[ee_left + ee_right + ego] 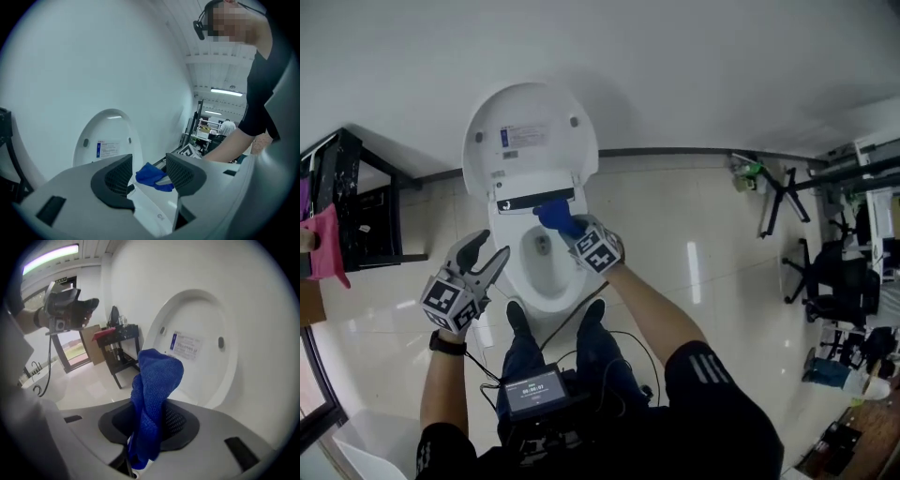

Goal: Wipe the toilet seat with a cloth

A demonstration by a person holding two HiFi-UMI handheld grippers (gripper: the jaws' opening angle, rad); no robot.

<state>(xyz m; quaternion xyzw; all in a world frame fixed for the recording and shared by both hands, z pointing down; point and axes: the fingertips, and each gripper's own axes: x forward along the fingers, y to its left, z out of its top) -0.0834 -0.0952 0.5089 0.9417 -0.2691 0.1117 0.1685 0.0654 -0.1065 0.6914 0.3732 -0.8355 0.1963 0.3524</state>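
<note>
Cloth (553, 214): blue and bunched. Your right gripper (565, 223) is clenched on its lower part, so a loose wad sticks out in front to work as a pad.
Place of cloth: at the back of the toilet seat (574, 281), just below the hinge. Whether it already presses on the seat I cannot say for sure.
Lid (530, 131): upright against the wall, which leaves the whole seat ring free for you.
Left gripper (487, 255): jaws apart with nothing between them, held beside the left edge of the seat, probably only to stay out of the way.
Step, as I judge: wiping is at its start, at the rear. You would next draw the cloth forward along the ring.
</note>
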